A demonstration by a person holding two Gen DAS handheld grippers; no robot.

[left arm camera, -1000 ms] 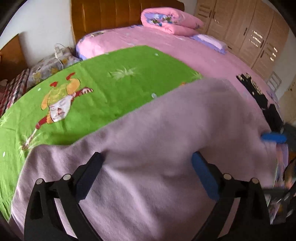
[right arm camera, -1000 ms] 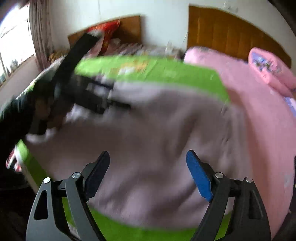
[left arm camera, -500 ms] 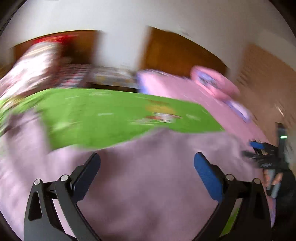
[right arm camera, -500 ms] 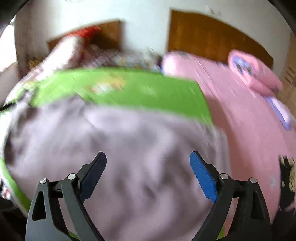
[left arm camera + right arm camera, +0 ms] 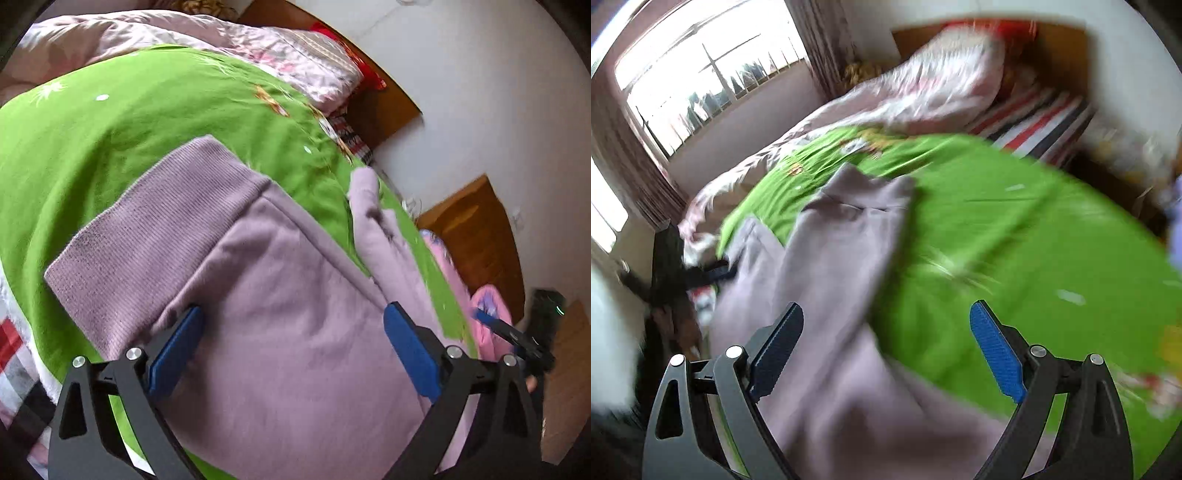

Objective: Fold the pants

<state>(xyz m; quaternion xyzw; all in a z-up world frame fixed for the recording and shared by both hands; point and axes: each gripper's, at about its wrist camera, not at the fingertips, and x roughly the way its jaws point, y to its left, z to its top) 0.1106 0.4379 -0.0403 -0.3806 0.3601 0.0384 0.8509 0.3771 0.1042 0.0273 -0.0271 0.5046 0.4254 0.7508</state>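
Two beds are seen pushed together, and over the nearer one a bright green cartoon-print sheet (image 5: 122,122) is spread, with a rumpled pale floral quilt (image 5: 207,40) heaped beyond it. On that green sheet the pants (image 5: 280,310) are laid: lilac sweatpants of a soft fleecy knit, one wide ribbed cuff (image 5: 159,240) turned toward the left wrist camera and a second length of the same cloth (image 5: 373,221) bunched and half raised further off. In the right wrist view the garment (image 5: 846,258) is shown as a long lilac strip running away across the sheet, much smeared by blur.

The fabric is judged light, limp and thick, with nothing stiff in it; it is expected to drape and sag wherever it is not supported, and to drag a little on the cotton sheet rather than slide freely. A pinch through both layers at a firm edge is thought best, at the ribbed cuff or at the waistband, since the rib is denser and should give the pads something to bite on. Which end the waistband lies at cannot be told.

The left gripper (image 5: 291,347) is held over the leg with its jaws spread wide and nothing clamped between the blue pads (image 5: 410,354). The right gripper (image 5: 886,347) has just been opening and is likewise seen wide apart, nothing pinched, with cloth and sheet beneath it.
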